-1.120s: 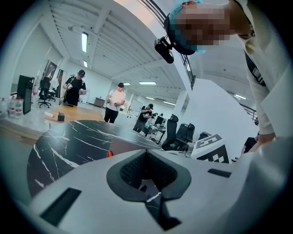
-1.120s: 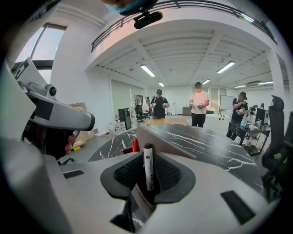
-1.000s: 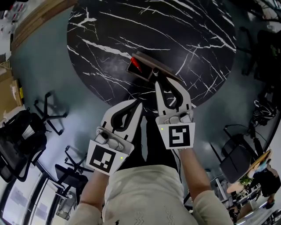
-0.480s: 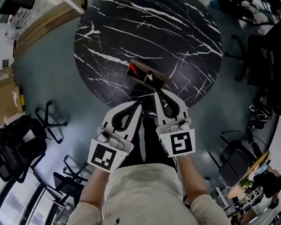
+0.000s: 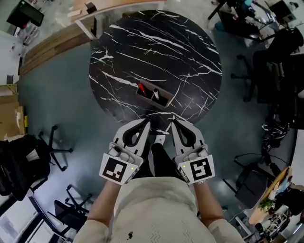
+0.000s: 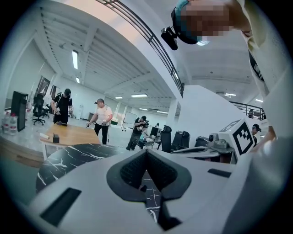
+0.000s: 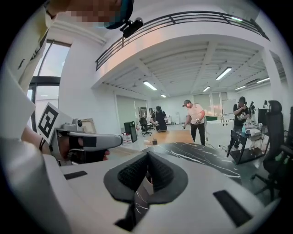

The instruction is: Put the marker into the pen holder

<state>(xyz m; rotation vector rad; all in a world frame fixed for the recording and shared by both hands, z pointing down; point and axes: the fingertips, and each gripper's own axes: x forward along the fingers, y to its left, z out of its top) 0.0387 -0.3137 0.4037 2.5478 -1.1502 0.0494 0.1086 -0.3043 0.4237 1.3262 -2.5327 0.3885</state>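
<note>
A brown oblong pen holder (image 5: 161,98) lies on the round black marble table (image 5: 190,52), near its front edge. Inside it a red marker (image 5: 141,88) rests at the left end and a white one (image 5: 156,94) stands in the middle. My left gripper (image 5: 147,122) and right gripper (image 5: 174,120) hover side by side at the table's near edge, short of the holder, both shut and empty. In the left gripper view the shut jaws' tips (image 6: 146,151) point over the table (image 6: 68,157). The right gripper view shows its tips (image 7: 147,153) likewise closed.
Office chairs (image 5: 54,135) stand on the grey floor to the left, with more (image 5: 270,71) at the right. A black bag (image 5: 19,163) and a cardboard box (image 5: 9,102) lie at the far left. A wooden desk (image 5: 109,9) is behind the table. People (image 7: 197,119) stand further back.
Both grippers have drawn back from the pen holder toward the person's body. The right one was over the table beside the holder and now sits at the table's edge. The head camera has risen.
</note>
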